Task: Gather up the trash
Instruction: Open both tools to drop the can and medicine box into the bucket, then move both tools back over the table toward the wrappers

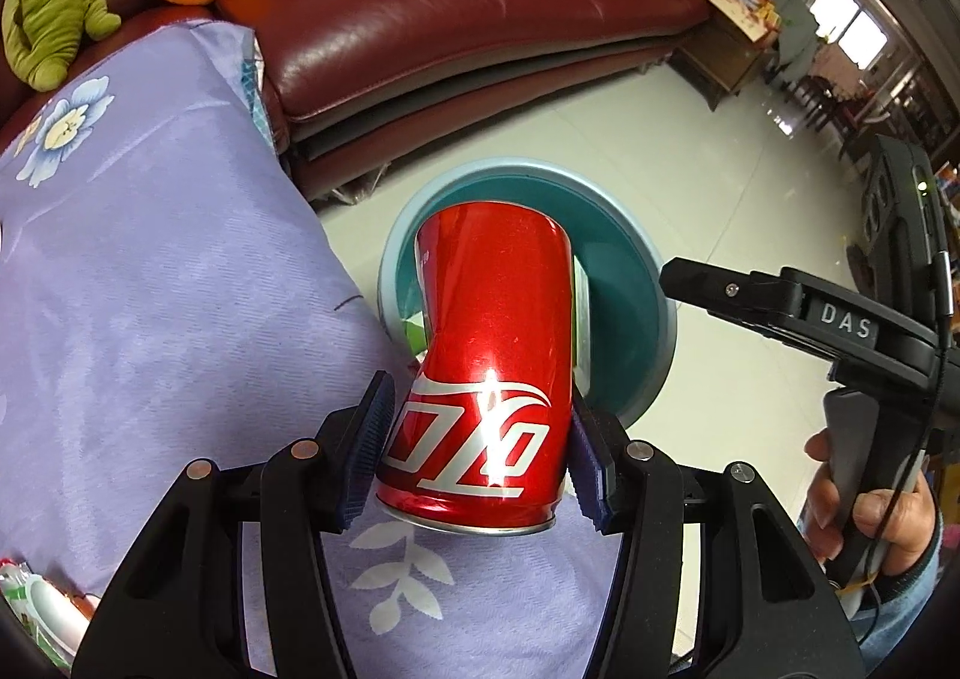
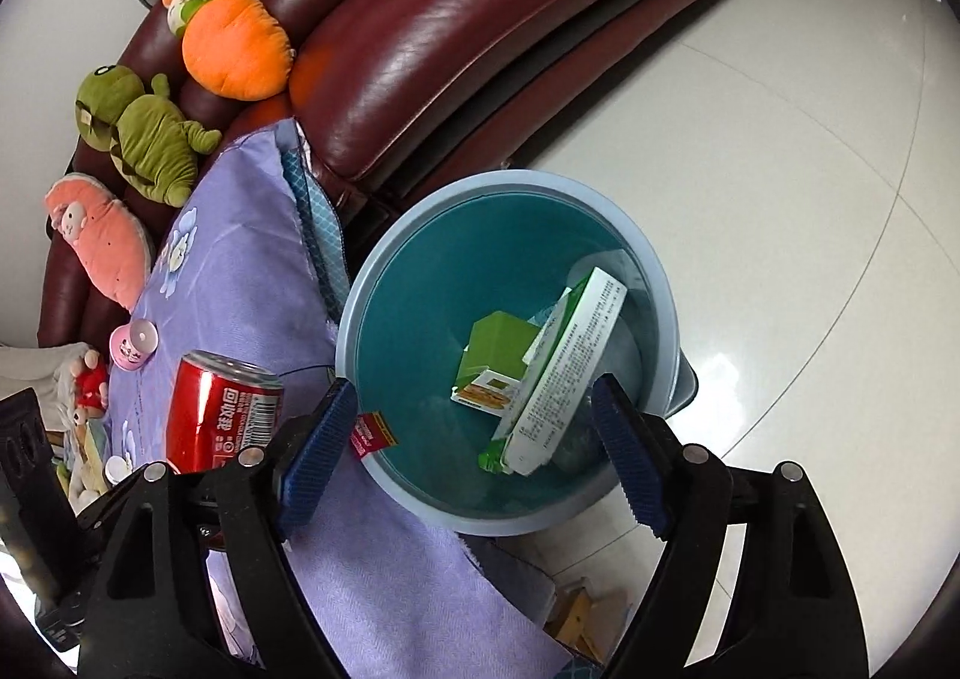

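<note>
Inspecting: my left gripper (image 1: 480,457) clamps the dented red can (image 1: 486,367); my right gripper (image 2: 474,445) hangs apart, empty, over the blue bin (image 2: 372,283).

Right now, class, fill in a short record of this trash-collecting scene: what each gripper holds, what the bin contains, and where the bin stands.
left gripper: shut on dented red can
right gripper: open, nothing between its fingers, above the bin
bin: blue, round, on the white floor beside the purple cloth
bin contents: green-and-white cartons
can: not yet in the bin
</note>
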`<state>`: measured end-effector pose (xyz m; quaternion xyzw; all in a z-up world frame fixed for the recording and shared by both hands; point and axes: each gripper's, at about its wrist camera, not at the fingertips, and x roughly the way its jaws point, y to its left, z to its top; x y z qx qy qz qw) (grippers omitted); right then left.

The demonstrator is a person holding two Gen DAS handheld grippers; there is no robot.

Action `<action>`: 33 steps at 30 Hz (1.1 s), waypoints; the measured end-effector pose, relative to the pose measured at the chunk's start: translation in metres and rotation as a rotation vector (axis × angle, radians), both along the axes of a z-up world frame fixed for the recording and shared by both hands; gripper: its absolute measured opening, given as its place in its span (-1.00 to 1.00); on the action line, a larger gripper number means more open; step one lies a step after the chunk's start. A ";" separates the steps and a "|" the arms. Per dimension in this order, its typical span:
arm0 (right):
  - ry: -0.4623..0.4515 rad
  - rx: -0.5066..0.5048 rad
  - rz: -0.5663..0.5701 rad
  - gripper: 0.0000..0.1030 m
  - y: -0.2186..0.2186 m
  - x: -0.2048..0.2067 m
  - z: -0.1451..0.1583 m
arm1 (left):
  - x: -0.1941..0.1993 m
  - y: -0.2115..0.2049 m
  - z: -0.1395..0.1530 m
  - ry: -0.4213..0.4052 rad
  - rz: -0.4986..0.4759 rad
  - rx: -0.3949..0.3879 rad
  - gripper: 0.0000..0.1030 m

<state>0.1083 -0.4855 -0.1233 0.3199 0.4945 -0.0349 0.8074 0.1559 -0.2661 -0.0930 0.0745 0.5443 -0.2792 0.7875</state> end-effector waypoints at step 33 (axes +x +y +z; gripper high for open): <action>0.002 -0.071 0.004 0.51 0.032 -0.019 0.040 | -0.012 0.048 0.026 -0.043 0.067 -0.052 0.71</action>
